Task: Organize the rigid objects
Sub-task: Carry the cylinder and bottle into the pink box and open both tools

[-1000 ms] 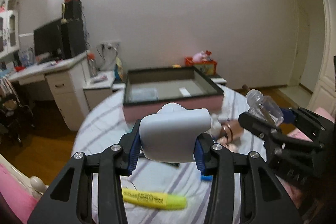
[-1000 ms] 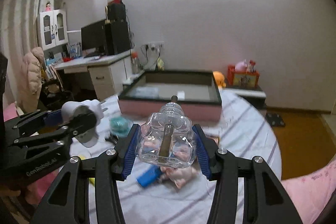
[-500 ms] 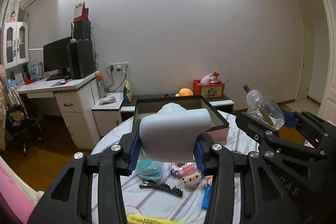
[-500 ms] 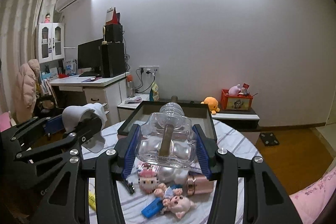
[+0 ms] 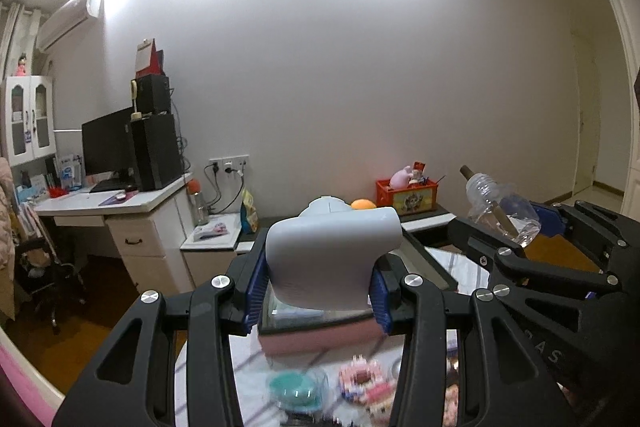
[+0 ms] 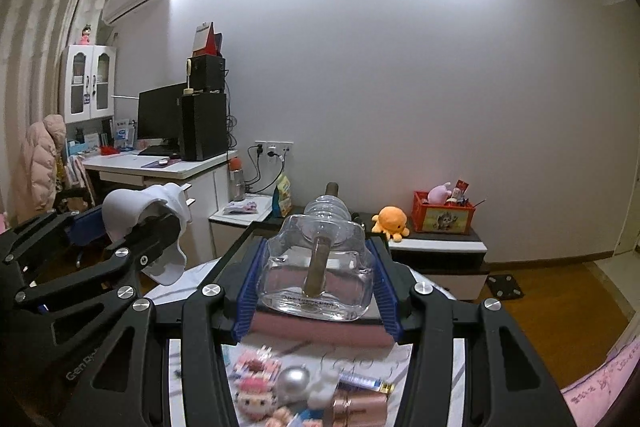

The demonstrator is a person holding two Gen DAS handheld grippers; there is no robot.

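My left gripper [image 5: 318,291] is shut on a white curved plastic piece [image 5: 334,255], held up above the table; it also shows in the right wrist view [image 6: 148,223]. My right gripper [image 6: 316,287] is shut on a clear glass bottle [image 6: 320,267] with a brown stick inside; it also shows in the left wrist view [image 5: 502,207]. A pink box with a dark rim [image 5: 320,337] stands on the table behind both grippers, partly hidden by them, and shows in the right wrist view too [image 6: 320,331]. Small toys [image 6: 256,383] lie on the striped cloth below.
A teal round case [image 5: 294,393], block figures [image 5: 366,385], a silver ball [image 6: 294,381] and a copper tube [image 6: 360,407] lie on the table. A white desk [image 5: 132,223] with a monitor stands left; a low cabinet [image 6: 438,247] with toys stands against the wall.
Both grippers have risen and tilted up with their objects. The table and box have dropped low in view; more wall and ceiling show.
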